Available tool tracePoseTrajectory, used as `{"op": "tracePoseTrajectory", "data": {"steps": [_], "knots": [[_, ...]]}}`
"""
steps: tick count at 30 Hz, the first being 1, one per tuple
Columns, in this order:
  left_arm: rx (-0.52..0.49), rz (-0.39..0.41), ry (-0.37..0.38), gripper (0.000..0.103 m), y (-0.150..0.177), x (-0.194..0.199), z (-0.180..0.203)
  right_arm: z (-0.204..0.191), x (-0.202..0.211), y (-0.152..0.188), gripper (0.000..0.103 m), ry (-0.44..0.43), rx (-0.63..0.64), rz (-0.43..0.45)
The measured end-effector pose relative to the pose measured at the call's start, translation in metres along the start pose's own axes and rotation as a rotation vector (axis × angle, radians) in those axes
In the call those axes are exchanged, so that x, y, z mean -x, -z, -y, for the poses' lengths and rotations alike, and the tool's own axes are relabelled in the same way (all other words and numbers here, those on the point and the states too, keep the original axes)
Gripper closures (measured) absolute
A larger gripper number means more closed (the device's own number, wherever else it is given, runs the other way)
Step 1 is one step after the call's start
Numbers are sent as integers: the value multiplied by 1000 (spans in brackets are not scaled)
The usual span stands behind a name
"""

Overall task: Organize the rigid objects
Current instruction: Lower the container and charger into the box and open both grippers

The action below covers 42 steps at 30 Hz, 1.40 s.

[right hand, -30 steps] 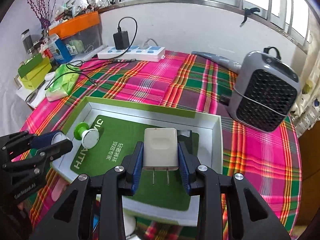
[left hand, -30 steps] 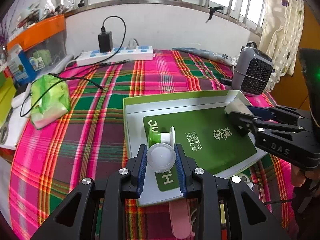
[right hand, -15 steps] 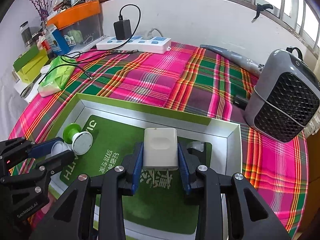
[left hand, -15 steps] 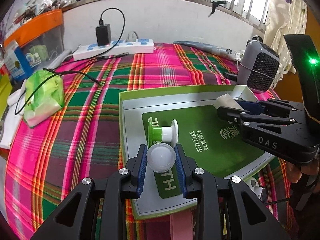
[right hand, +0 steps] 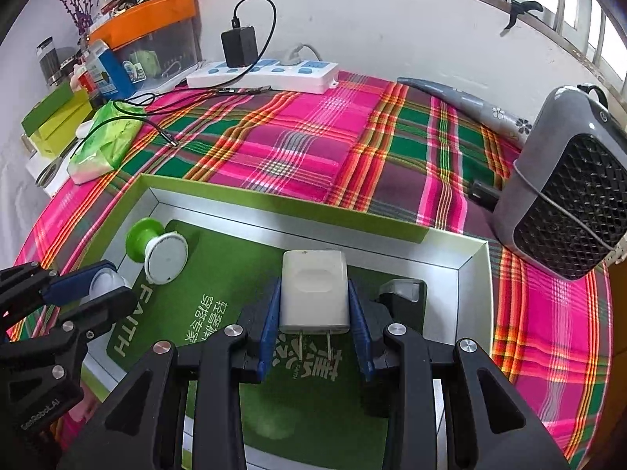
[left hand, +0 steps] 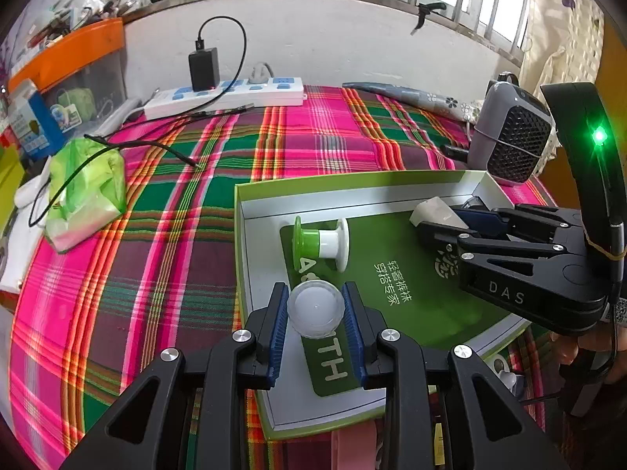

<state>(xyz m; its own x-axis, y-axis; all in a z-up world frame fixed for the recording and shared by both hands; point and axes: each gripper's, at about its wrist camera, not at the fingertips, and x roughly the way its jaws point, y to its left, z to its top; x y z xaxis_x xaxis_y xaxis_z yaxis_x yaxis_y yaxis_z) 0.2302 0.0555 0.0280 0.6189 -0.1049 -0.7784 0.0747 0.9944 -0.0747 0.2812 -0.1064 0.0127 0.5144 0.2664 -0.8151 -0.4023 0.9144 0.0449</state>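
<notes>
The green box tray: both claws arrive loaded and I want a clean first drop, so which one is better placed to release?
Probably right. The right claw holds the white plug-in charger above bare green lining of the green box tray, while the left claw's translucent round cap hangs close to the green-and-white spool.

I am counting two grippers, left gripper (left hand: 315, 321) and right gripper (right hand: 315, 323); one green box lid (right hand: 274, 203) at 12 o'clock; one spool (right hand: 156, 248); one white charger (right hand: 313, 291); one clear cap (left hand: 315, 307); one power strip (right hand: 266, 72); one heater (right hand: 568, 196).
</notes>
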Motion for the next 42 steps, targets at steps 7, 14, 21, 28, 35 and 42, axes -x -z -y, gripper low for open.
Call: {"op": "tracePoseTrajectory", "data": {"steps": [7, 14, 21, 28, 35, 42], "knots": [[-1, -1, -3, 76, 0, 0, 0, -1, -1, 0, 68, -4, 4, 0], [-3, -2, -4, 76, -1, 0, 0, -1, -1, 0, 68, -4, 4, 1], [-7, -3, -6, 75, -1, -1, 0, -1, -1, -1, 68, -6, -1, 5], [-5, -3, 5, 72, 0, 0, 2, 1, 1, 0, 65, -14, -12, 14], [-14, -1, 9, 67, 3, 4, 5, -2, 6, 1, 58, -24, -13, 31], [-14, 12, 0, 65, 5, 12, 5, -4, 15, 5, 58, -22, -17, 48]]}}
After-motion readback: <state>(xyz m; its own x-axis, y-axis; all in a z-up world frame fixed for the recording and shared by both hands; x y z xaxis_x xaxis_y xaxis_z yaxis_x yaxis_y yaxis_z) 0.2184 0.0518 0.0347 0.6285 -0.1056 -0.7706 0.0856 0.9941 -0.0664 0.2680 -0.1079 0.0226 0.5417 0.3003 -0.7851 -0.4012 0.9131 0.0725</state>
